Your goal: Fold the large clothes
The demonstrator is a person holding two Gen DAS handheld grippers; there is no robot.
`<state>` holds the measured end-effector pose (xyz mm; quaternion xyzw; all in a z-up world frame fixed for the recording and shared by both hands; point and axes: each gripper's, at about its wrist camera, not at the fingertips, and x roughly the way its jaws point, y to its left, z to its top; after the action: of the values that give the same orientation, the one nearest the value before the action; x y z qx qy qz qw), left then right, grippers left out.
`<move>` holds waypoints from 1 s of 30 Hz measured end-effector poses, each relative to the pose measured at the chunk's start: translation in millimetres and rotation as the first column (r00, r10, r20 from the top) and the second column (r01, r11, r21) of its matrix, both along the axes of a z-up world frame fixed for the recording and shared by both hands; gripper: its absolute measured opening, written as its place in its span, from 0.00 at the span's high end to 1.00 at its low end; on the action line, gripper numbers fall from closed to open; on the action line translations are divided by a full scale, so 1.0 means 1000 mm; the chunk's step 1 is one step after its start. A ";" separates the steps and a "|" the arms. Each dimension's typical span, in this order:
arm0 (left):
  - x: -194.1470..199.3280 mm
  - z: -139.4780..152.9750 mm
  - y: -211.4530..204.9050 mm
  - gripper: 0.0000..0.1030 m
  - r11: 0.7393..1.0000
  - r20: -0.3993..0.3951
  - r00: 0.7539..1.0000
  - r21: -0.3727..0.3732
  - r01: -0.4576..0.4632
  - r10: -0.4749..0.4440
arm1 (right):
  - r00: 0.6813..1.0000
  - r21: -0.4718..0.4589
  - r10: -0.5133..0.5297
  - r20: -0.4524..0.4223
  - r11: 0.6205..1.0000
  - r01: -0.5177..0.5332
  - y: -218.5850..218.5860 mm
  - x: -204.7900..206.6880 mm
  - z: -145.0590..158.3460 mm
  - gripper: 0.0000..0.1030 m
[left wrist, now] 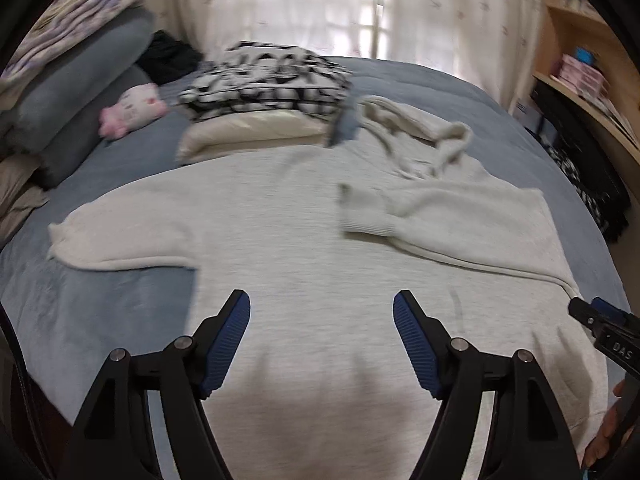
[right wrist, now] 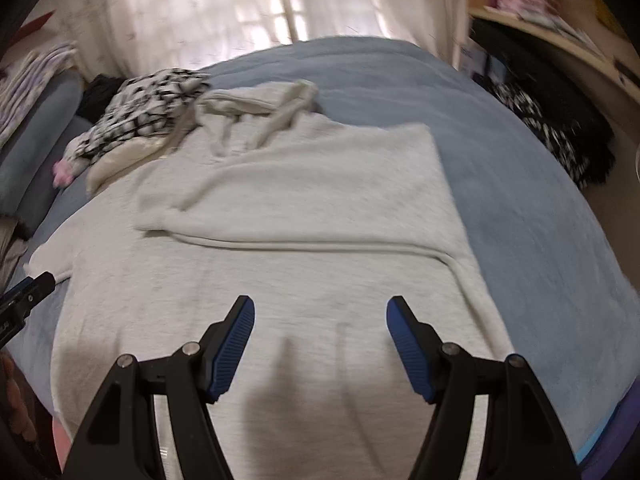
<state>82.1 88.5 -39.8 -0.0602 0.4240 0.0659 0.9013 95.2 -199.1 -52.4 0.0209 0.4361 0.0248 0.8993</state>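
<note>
Landmark: the sweater (left wrist: 304, 264), a large cream knit spread flat on the blue bedspread (left wrist: 100, 312); every place below is given relative to it.
Far left of the sweater: grey pillows (left wrist: 80, 92) stacked at the head of the bed, with a pink plush toy (left wrist: 134, 114) lying between them and the sweater.
Left sleeve (left wrist: 116, 240): stretched straight out from the body, flat on the bedspread, not yet folded.
Beyond the sweater's collar: a black-and-white patterned cloth (left wrist: 268, 76) resting on a cream cushion (left wrist: 248, 136), touching or just beside the collar end; blur hides which.
Left gripper (left wrist: 322, 312): hovers over the lower body of the sweater, fingers spread apart, nothing between them.
Right sleeve (right wrist: 288, 204): already laid across the chest, its cuff near the middle.
Right gripper (right wrist: 320, 316): hovers over the lower body too, fingers released and empty.
Right of the sweater: bare bedspread, then dark patterned clothing (right wrist: 560, 136) off the bed's edge under a wooden shelf (right wrist: 560, 40).
Step in hand: judging by the sleeves, one side is folded and the other waits.
Next move: likely the left gripper must travel out to the left cuff, pinch the knit cleanly, and carry it across the chest without dragging the body askew.
</note>
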 end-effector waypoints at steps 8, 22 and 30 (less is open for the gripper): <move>-0.014 -0.010 0.101 0.29 0.984 -0.035 0.985 -0.035 -0.173 0.171 | 0.974 -0.082 0.190 0.120 0.980 -0.181 0.105 0.004 0.030 0.33; -0.014 -0.063 0.262 0.29 0.886 -0.090 0.926 -0.267 -0.378 0.368 | 0.917 -0.091 0.374 0.143 0.927 -0.364 0.269 0.068 0.027 0.33; -0.011 -0.106 0.332 0.29 0.808 -0.121 0.909 -0.423 -0.410 0.398 | 0.889 -0.082 0.453 0.070 0.891 -0.447 0.337 0.094 -0.008 0.34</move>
<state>71.3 420.5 -146.2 -0.3498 0.4171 0.1593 0.8236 189.4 137.6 -60.5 -0.1105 0.3898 0.2194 0.8875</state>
